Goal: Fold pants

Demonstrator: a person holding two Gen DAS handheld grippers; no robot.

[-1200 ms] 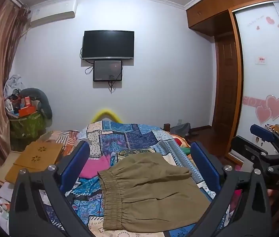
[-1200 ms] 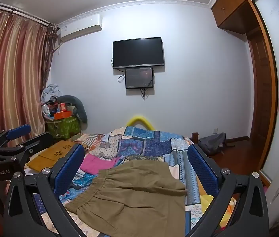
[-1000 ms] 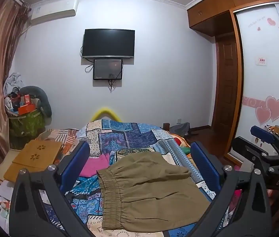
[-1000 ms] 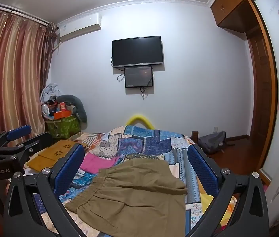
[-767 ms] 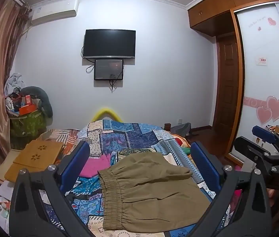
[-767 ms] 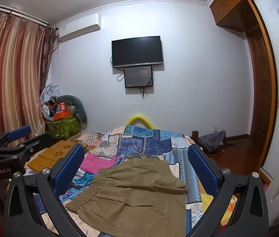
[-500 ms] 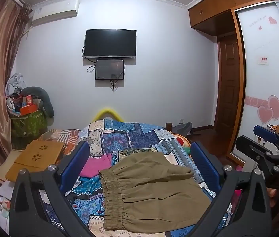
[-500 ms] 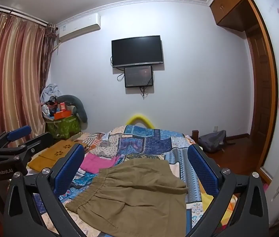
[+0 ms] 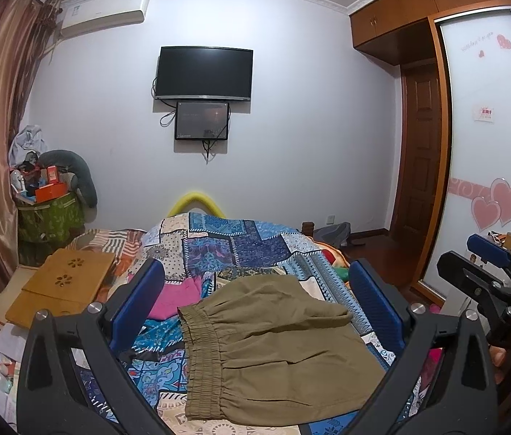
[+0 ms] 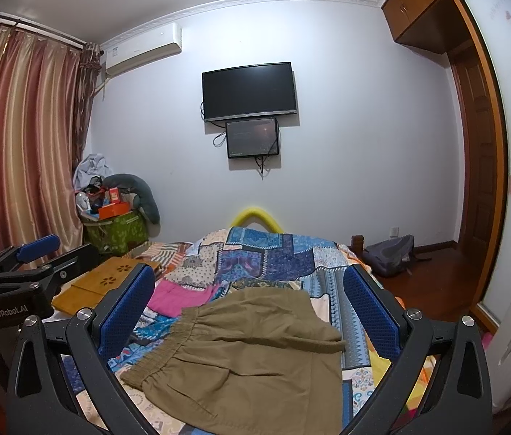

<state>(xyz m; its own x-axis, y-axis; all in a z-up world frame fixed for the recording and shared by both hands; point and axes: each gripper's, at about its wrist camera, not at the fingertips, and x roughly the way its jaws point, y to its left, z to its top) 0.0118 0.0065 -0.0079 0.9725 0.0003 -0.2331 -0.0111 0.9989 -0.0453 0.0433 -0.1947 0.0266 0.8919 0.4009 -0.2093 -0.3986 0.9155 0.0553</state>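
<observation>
Olive pants (image 9: 273,344) lie folded on the patchwork bed (image 9: 241,246) at lower centre of the frame. Left claw (image 9: 255,301) and right claw (image 10: 251,301) both gape wide, holding nothing.

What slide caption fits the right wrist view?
Open right tool hovers above olive pants lying on a patchwork quilt.

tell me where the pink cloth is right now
In both wrist views the pink cloth lies on the patchwork quilt, just left of the olive pants, near the wooden lap tray.
</observation>
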